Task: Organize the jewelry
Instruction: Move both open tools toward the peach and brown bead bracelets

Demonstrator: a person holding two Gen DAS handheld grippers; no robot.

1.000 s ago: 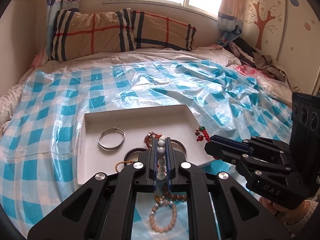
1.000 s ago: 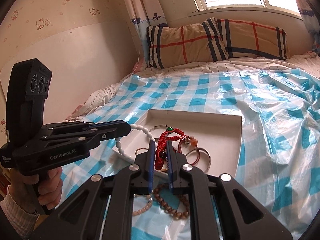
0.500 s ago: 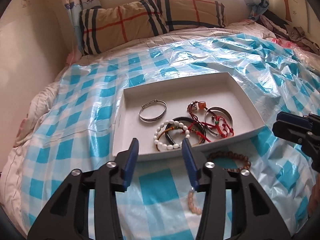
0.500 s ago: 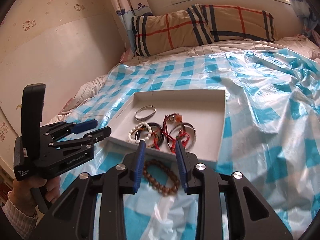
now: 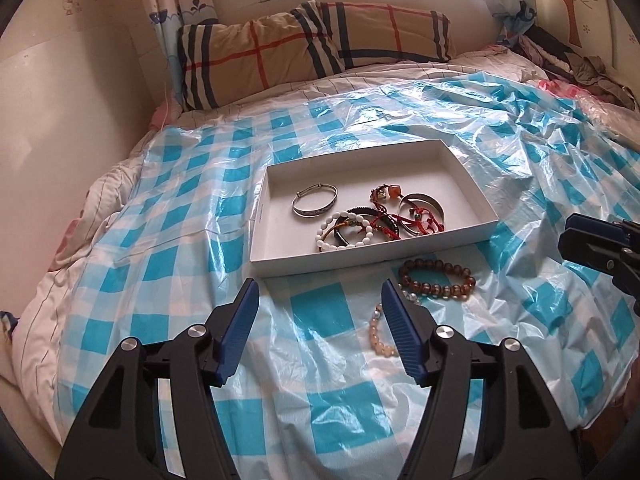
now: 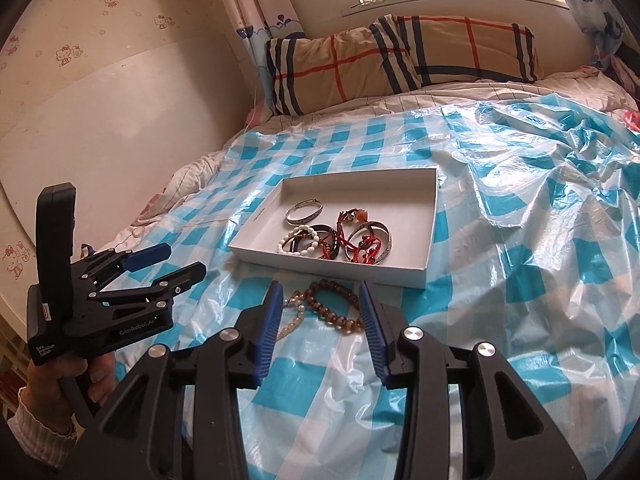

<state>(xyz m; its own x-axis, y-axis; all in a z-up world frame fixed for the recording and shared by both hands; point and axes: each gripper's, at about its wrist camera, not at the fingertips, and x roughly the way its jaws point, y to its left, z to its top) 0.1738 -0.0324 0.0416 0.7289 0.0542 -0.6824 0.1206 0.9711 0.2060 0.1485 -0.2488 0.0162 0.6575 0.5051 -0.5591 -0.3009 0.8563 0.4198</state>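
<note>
Brown bead bracelet (image 6: pixel 334 307) lies just outside the white tray (image 6: pixel 430 236) rim; both hand-held grippers (image 5: pixel 316 300) (image 6: pixel 318 302) gape empty.

White tray (image 5: pixel 472 184) sits ahead of the left gripper (image 5: pixel 320 300), bangles and a white bead bracelet (image 5: pixel 344 232) piled inside. Brown bead bracelet (image 5: pixel 438 280) and pale one (image 5: pixel 378 336) lie outside, just right.

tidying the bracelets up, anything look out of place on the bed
Yes: two bracelets lie outside the white tray, on the checked plastic sheet just in front of it: a brown bead bracelet and a pale pink bead bracelet. The rest sit tangled inside.
</note>
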